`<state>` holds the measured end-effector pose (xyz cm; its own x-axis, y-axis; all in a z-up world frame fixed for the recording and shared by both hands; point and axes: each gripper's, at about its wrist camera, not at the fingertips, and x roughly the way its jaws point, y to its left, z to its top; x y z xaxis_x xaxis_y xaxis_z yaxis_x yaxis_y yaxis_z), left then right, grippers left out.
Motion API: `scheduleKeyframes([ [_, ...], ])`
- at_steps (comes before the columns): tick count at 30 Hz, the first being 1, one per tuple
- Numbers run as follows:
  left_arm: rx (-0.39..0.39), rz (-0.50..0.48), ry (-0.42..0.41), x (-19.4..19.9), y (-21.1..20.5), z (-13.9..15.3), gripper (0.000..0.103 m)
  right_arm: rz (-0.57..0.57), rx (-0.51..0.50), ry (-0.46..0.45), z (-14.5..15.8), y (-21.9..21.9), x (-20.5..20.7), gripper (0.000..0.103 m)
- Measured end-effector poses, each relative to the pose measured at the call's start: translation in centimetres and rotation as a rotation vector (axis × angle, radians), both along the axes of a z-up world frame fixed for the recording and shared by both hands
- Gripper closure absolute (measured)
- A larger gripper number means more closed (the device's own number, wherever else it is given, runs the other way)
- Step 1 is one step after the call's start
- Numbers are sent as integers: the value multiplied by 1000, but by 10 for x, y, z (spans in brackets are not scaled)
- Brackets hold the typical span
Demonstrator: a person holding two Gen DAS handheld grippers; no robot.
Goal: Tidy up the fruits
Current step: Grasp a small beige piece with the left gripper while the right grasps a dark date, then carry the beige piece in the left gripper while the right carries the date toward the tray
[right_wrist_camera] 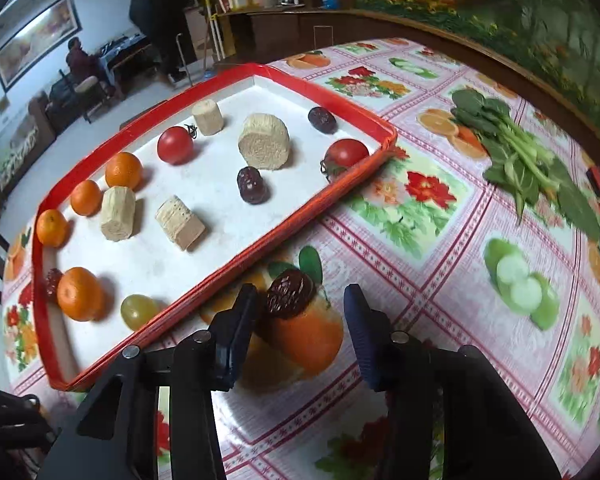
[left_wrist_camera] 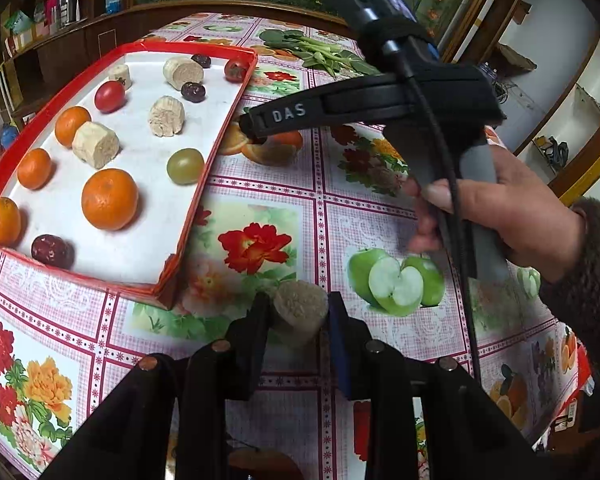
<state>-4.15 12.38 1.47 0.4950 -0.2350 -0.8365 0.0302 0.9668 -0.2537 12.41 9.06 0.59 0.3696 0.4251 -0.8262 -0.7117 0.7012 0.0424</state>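
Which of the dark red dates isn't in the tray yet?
The date on the tablecloth just outside the red tray, between the open right claw fingers. All the other dates lie inside the tray.

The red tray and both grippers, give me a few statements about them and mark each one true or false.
1. The left gripper is shut on a pale cylinder piece. True.
2. The right gripper grips the dark date. False: its jaws stand open around the date.
3. The red tray holds four oranges. True.
4. The leafy greens lie in the tray. False: they lie on the tablecloth.
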Motion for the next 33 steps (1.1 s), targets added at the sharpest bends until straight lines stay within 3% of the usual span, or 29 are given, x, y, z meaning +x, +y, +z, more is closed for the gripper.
scheduleKeyframes([
  [2, -4, -2, -1, 0, 0, 0, 72, -12, -20, -17, 0, 2, 2, 74],
  [5, -15, -2, -2, -1, 2, 0, 72, -8, -38, -29, 0, 4, -2, 79],
  [13, -31, -3, -7, 2, 5, -2, 72, -68, -48, -19, 3, -21, -13, 79],
  [23, -20, -36, -11, 16, -12, -2, 72, -253, 16, 26, 9, -117, -62, 79],
  [33, 77, -80, -43, 32, -48, -1, 71, -377, 42, 54, 3, -162, -107, 79],
])
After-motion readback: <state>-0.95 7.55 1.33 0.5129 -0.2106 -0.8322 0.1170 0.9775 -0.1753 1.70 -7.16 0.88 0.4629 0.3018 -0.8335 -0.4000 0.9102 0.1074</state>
